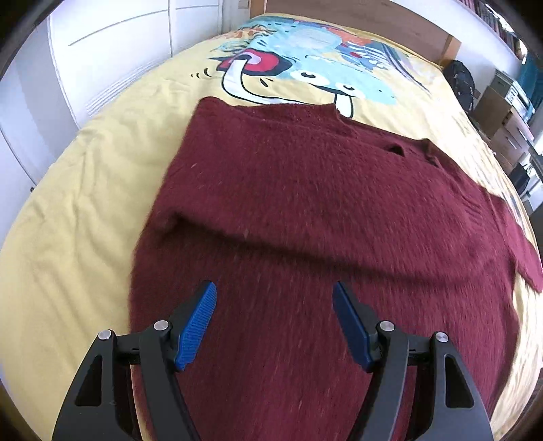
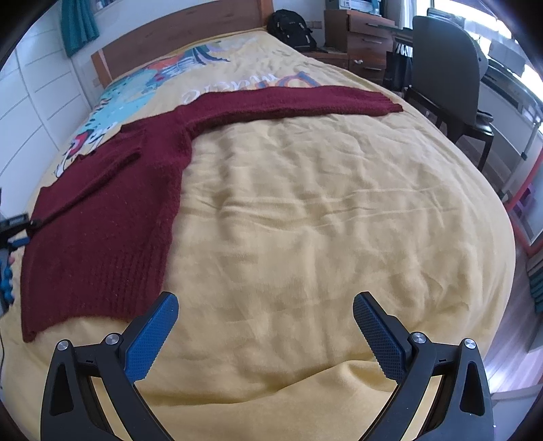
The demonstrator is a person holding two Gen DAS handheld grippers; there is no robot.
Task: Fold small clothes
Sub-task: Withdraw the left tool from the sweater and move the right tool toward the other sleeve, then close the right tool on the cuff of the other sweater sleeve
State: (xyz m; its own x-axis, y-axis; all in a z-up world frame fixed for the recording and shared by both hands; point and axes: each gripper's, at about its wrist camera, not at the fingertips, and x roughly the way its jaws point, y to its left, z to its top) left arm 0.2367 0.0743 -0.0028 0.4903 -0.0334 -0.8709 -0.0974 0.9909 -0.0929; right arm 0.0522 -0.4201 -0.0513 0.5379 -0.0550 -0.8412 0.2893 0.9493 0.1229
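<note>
The sweater (image 1: 305,210), a dark red fuzzy knit, lay spread on a yellow bedspread (image 1: 78,210) that covered the bed.

In the left wrist view the left tool (image 1: 274,298) hung just above the sweater's near body, its 2 blue pads (image 1: 198,325) apart and nothing between them. Whether the pads touched the knit could not be told. Just beyond the tool, 1 sleeve (image 1: 271,234) lay folded across the body, running from the near left toward the right. Farther off, the neck opening (image 1: 395,149) showed as a dark gap, and the sweater's far edge met a cartoon print (image 1: 305,68) on the bedspread. White cupboard doors (image 1: 112,44) stood at the far left, and a wooden headboard (image 1: 339,13) at the far end.

In the right wrist view the right tool (image 2: 265,305) hovered over bare bedspread (image 2: 305,220), its jaws wide apart and empty. The sweater's ribbed hem (image 2: 95,288) lay just left of that tool. From there the body ran away to the far left, and the other sleeve (image 2: 305,101) stretched straight out to the right across the far part of the bed, its cuff near the right edge. The left tool (image 2: 10,244) showed at the left border, beside the sweater. Beyond the bed stood a black backpack (image 2: 292,30), a wooden drawer unit (image 2: 366,47) and a grey chair (image 2: 448,74).
</note>
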